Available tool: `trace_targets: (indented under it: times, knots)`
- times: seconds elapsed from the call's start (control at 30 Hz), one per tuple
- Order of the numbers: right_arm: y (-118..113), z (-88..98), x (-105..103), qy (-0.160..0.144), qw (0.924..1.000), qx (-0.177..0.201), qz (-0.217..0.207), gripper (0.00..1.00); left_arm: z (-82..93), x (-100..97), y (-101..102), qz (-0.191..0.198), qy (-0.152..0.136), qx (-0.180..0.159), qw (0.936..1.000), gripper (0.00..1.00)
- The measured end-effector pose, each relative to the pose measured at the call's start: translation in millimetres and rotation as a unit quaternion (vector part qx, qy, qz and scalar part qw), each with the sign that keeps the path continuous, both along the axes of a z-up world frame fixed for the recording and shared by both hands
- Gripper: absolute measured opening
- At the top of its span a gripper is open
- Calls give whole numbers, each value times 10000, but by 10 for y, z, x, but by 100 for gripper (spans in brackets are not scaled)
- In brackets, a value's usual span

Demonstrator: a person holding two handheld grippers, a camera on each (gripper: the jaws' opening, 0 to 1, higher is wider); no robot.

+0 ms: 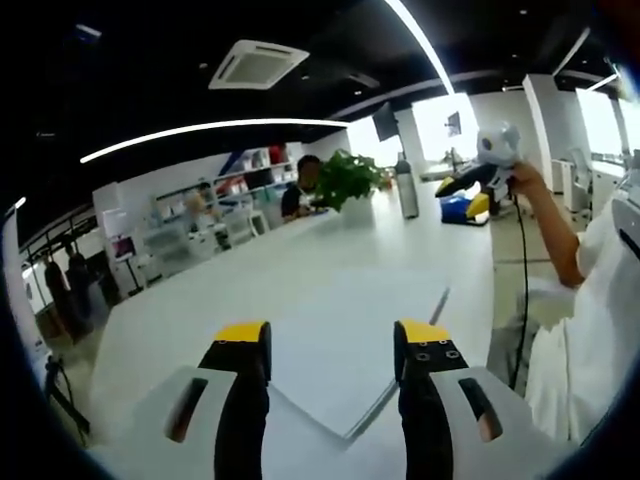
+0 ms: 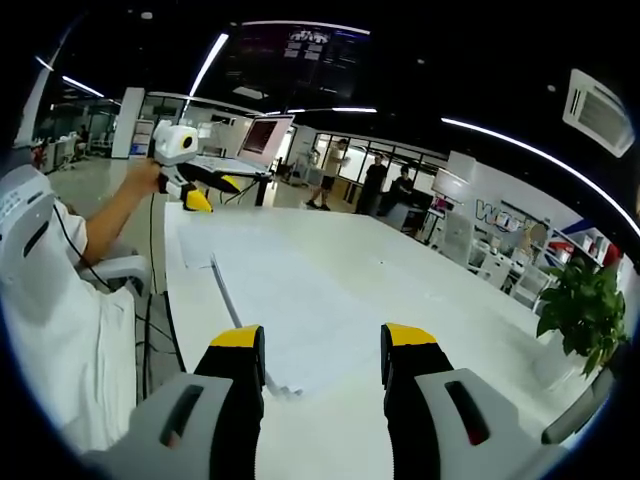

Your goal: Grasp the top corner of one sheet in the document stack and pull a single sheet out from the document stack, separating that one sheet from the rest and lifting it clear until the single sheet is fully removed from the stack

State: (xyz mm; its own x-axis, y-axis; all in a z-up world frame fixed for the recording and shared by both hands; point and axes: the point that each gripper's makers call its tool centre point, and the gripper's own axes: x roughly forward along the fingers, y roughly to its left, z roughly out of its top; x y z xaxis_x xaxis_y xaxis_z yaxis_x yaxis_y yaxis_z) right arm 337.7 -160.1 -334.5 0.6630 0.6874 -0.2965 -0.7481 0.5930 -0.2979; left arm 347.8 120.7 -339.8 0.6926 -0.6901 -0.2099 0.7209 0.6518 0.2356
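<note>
Writing in the room is scarce and mostly illegible: pale blue lettering on the far white wall (image 2: 492,212) begins with what looks like a "W", the remainder being too small to read, and the ceiling-hung screens (image 2: 322,44) carry lines of text that stay blurred. The document stack (image 1: 345,350) lies flat on the long white table (image 1: 210,300), white on white, so that its edges are hard to trace; in the left gripper view its near corner points toward the camera between the jaws, where a thin grey edge hints at layered sheets whose number cannot be counted. In the right gripper view the stack (image 2: 300,310) reaches away from the jaws, its near edge slightly ragged. The left gripper (image 1: 332,345) has its yellow-tipped black jaws spread apart, holding nothing, poised above the near corner of the stack. The right gripper (image 2: 322,350) is likewise spread wide and empty, its jaws either side of the stack's near edge; contact with the paper cannot be judged. A person in white (image 2: 50,330), cut off by the frame, holds another gripper device (image 2: 185,165) aloft beside the table. A potted plant (image 1: 350,180) and a tall bottle (image 1: 407,187) stand at the far end of the table, and a laptop (image 2: 258,140) sits open beyond the raised device.
</note>
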Motion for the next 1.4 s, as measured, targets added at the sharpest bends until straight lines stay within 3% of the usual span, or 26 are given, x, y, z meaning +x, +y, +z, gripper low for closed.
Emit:
trace_targets:
  times: [1.4]
  knots:
    - [-4,15,14,-5,10000,1,-2,46,-248,28,-302,-274,-9,532,9982,48]
